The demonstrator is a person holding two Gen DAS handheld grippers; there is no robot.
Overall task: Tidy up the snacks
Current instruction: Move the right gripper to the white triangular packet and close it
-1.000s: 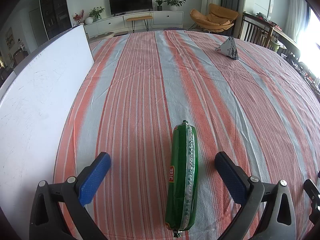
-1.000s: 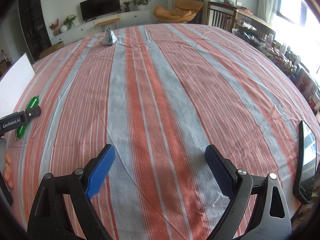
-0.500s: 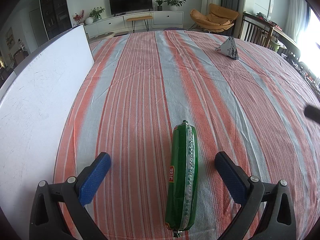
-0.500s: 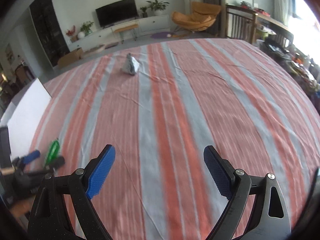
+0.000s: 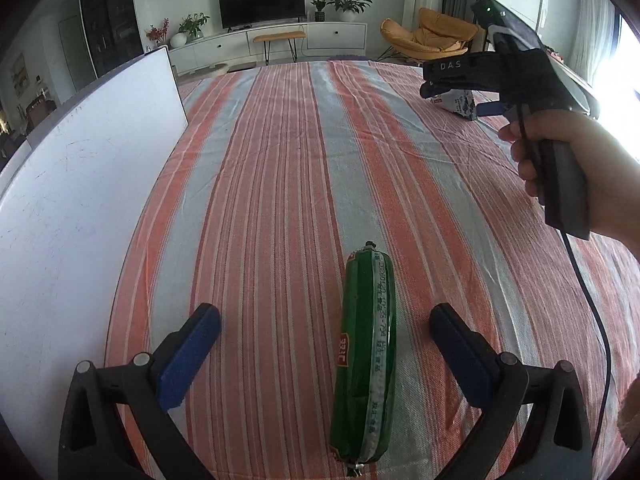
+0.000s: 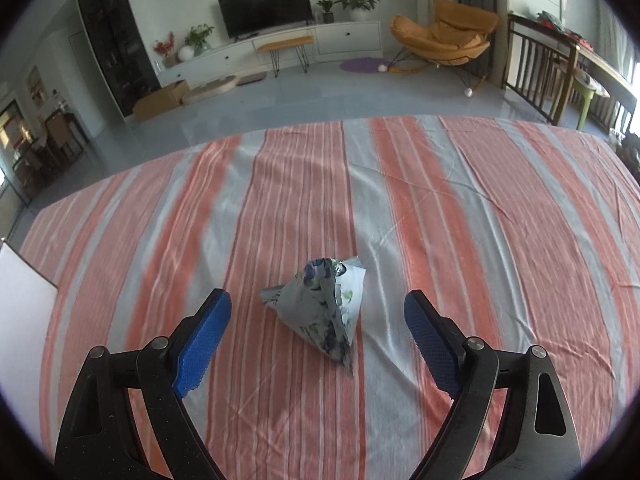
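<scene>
Right wrist view puts your right gripper (image 6: 318,330) over the striped tablecloth (image 6: 480,240) with its blue pads (image 6: 202,344) spread wide; the jaws have just been closing a little, and the pyramid-shaped snack packet (image 6: 324,308) sits between them, touched by neither pad. The packet rests on the cloth, a little nearer the left pad, its point toward the camera. Beyond the table's far edge you can see the floor, a television (image 6: 266,6) on a low white cabinet, and an orange lounge chair (image 6: 444,38).

From the left wrist view, your left gripper (image 5: 324,332) is also spread wide and grips nothing. The green sausage-shaped snack (image 5: 366,356) lies lengthwise on the cloth between its fingers, nearer the right one and clear of both. A white board (image 5: 80,200) stands along the left side of the table. At upper right your right hand (image 5: 576,168) holds the other gripper's handle, its fingers around the packet.
</scene>
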